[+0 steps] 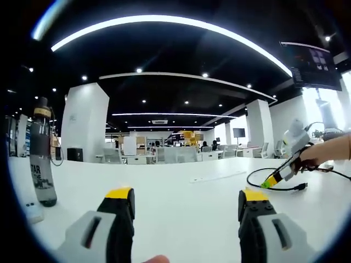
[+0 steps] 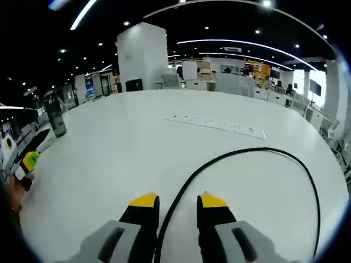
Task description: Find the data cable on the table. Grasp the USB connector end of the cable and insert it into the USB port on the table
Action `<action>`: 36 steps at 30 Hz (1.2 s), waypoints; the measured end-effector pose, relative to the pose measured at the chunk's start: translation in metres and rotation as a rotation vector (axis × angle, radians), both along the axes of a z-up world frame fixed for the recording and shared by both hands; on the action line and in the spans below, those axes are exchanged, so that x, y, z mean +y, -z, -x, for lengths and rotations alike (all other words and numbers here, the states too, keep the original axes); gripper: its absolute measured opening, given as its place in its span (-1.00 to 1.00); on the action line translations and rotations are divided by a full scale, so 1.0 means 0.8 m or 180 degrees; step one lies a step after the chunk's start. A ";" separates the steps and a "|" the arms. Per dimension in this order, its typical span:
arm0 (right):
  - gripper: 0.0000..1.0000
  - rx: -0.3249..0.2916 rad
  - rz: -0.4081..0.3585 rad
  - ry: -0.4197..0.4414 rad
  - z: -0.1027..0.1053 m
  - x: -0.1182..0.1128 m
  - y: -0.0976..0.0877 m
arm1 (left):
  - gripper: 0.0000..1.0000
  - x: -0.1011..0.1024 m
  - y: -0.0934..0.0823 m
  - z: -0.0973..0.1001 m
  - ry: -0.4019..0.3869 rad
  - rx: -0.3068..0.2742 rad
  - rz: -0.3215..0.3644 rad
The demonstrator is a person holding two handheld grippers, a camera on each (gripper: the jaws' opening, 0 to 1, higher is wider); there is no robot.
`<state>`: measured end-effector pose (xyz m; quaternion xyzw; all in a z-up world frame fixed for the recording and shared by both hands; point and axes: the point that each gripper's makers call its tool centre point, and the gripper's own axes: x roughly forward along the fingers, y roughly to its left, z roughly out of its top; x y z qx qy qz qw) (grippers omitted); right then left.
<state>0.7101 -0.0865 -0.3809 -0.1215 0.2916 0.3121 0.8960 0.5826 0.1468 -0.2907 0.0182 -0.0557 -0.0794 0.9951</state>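
Left gripper view, dark bottle (image 1: 43, 159) lettered "TAR", black cable (image 1: 277, 189)

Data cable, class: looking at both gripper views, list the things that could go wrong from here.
1. The right claw straddles the data cable mid-length; closing here would likely grip cord, not the connector end.
2. The cable's slack may drag or snag on the way to the white socket strip.
3. The upright bottle stands near the left claw; a careless sweep could topple it.

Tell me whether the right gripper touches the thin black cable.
Cannot tell: the right gripper view shows the thin black cable running between the right gripper's open jaws, hugging one.
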 end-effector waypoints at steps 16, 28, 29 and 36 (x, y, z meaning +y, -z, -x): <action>-0.80 0.0093 -0.0115 0.0168 -0.007 0.009 0.005 | 0.55 -0.003 -0.002 0.001 0.0043 -0.0011 0.0074; -0.90 0.0219 -0.0285 0.0351 -0.003 0.009 0.006 | 0.54 -0.008 0.001 0.000 0.0071 0.0027 -0.0008; -0.90 0.0237 -0.0301 0.0373 -0.003 0.008 0.006 | 0.54 -0.010 0.003 0.000 0.0081 0.0040 -0.0024; -0.91 0.0152 -0.0704 0.0444 -0.001 0.013 -0.016 | 0.55 -0.023 0.008 -0.004 0.0171 0.0085 -0.0112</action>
